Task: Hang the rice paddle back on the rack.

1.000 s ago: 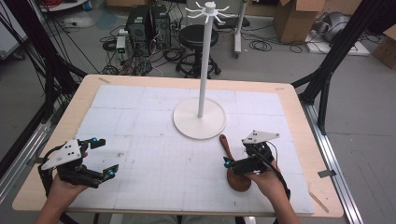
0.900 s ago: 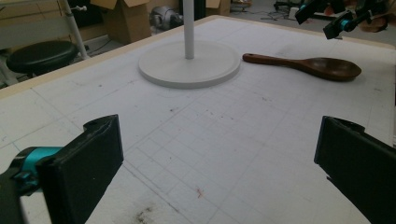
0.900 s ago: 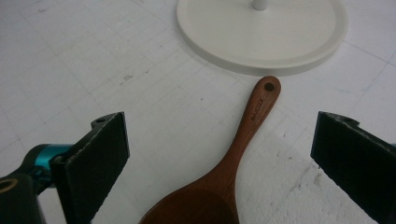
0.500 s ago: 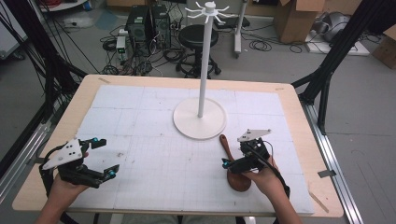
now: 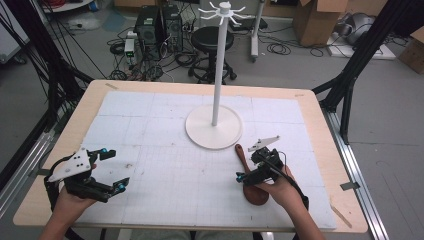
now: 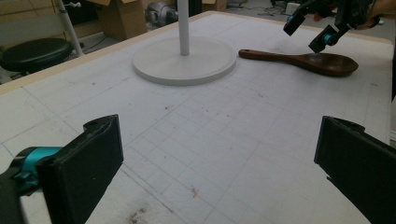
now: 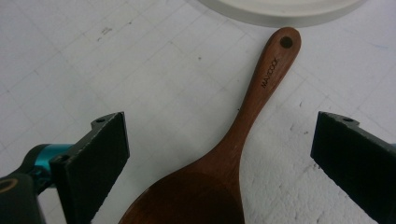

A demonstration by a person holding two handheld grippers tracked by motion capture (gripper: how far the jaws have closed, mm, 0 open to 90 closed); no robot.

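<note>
Workshop floor with cables behind the counter (image 5: pixel 320 107). Wooden spoon (image 7: pixel 233 154) near the right edge, handle tip just beside the stand base (image 5: pixel 214 126). Right tool (image 5: pixel 251 168) wide open above it, empty; left tool (image 5: pixel 107 170) open, idle. Better to lower straight and close across the neck.

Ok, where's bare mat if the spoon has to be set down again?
Widest free patch: between left gripper and wooden spoon, in front of the stand base. Also open: the far left corner of the mat. Crowded: around the right gripper, open above the spoon.
</note>
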